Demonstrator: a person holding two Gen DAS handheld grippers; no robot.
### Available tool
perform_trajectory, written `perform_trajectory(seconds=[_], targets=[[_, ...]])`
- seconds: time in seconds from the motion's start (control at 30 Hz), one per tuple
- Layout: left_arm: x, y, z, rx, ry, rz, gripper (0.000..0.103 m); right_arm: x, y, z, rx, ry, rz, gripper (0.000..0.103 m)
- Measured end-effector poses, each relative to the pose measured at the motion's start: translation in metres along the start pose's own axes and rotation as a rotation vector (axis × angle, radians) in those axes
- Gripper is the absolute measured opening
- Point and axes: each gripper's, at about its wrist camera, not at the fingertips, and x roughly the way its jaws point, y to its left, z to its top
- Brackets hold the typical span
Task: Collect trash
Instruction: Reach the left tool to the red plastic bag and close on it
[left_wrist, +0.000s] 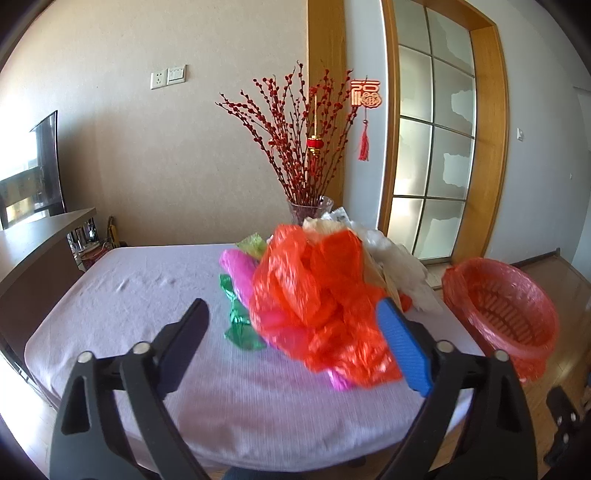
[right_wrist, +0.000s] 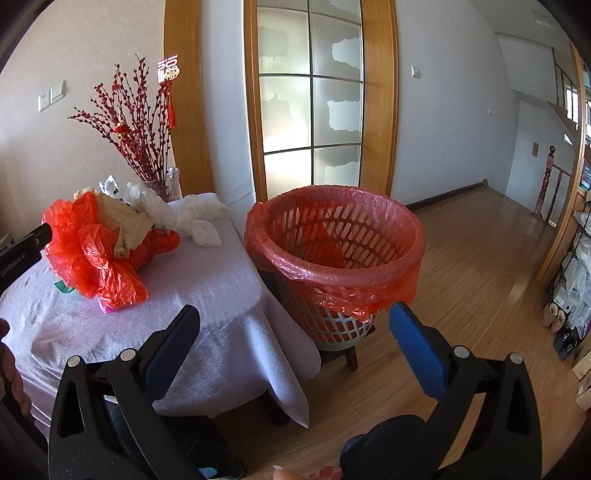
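Observation:
A crumpled red plastic bag (left_wrist: 317, 295) (right_wrist: 96, 254) tops a heap of trash on the lilac-covered table (left_wrist: 147, 295) (right_wrist: 207, 288). With it lie a pink wrapper (left_wrist: 236, 269), a green foil scrap (left_wrist: 240, 321), brown paper (right_wrist: 129, 221) and white plastic (left_wrist: 399, 266) (right_wrist: 199, 221). My left gripper (left_wrist: 291, 308) is open around the near side of the red bag. Its blue pad is at the bag's right edge, and its black finger stands well clear on the left. My right gripper (right_wrist: 294, 310) is open and empty, off the table's right corner. It faces the red-lined waste basket (right_wrist: 332, 236) (left_wrist: 502, 310).
The basket sits on a low dark stool (right_wrist: 351, 354) close against the table's right side. A glass vase of red branches (left_wrist: 310, 210) (right_wrist: 166, 184) stands at the table's back edge, behind the heap. A dark cabinet (left_wrist: 37, 251) is to the left, wooden floor to the right.

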Motion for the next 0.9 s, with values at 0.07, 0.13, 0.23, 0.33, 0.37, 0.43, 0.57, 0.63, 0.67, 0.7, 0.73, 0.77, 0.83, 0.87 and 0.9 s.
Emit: perform_trajectory(seconds=[0.07,0.13,0.23,0.33,0.37,0.43,0.57,0.63,0.67,0.7,0.73,0.77,0.83,0.87,0.9], targets=[[0.015,0.001,0.006,-0.019,0.035,-0.008,0.076,0.004,0.001,0.001,0.001,0.007,0.011,0.101],[0.029,0.004,0.01,-0.039,0.068,-0.018,0.068,0.008,0.002,0.002,0.0,0.016,0.019,0.101],[0.044,0.008,0.012,-0.055,0.113,-0.032,0.061,0.015,0.005,0.002,-0.007,0.031,0.031,0.101],[0.051,0.011,0.013,-0.059,0.131,-0.052,0.043,0.022,0.01,0.003,-0.019,0.045,0.04,0.101],[0.054,0.014,0.015,-0.062,0.135,-0.06,0.039,0.023,0.011,0.003,-0.022,0.048,0.041,0.101],[0.057,0.016,0.016,-0.07,0.142,-0.09,0.025,0.026,0.016,0.004,-0.03,0.054,0.047,0.101],[0.056,0.021,0.021,-0.079,0.127,-0.112,0.012,0.03,0.024,0.004,-0.047,0.063,0.055,0.101],[0.054,0.026,0.023,-0.091,0.116,-0.117,0.01,0.031,0.029,0.004,-0.061,0.066,0.06,0.101],[0.053,0.029,0.024,-0.095,0.111,-0.118,0.009,0.033,0.031,0.004,-0.067,0.067,0.062,0.101],[0.051,0.033,0.025,-0.098,0.108,-0.119,0.009,0.033,0.032,0.004,-0.071,0.068,0.064,0.101],[0.051,0.035,0.026,-0.102,0.104,-0.12,0.008,0.034,0.035,0.004,-0.076,0.068,0.068,0.101],[0.051,0.037,0.028,-0.106,0.098,-0.121,0.008,0.034,0.037,0.005,-0.082,0.068,0.071,0.101],[0.051,0.039,0.03,-0.108,0.088,-0.116,0.007,0.035,0.04,0.005,-0.089,0.064,0.073,0.101],[0.051,0.04,0.03,-0.111,0.084,-0.113,0.007,0.035,0.042,0.005,-0.093,0.063,0.075,0.101],[0.051,0.041,0.031,-0.113,0.083,-0.11,0.007,0.036,0.043,0.006,-0.097,0.062,0.076,0.101]])
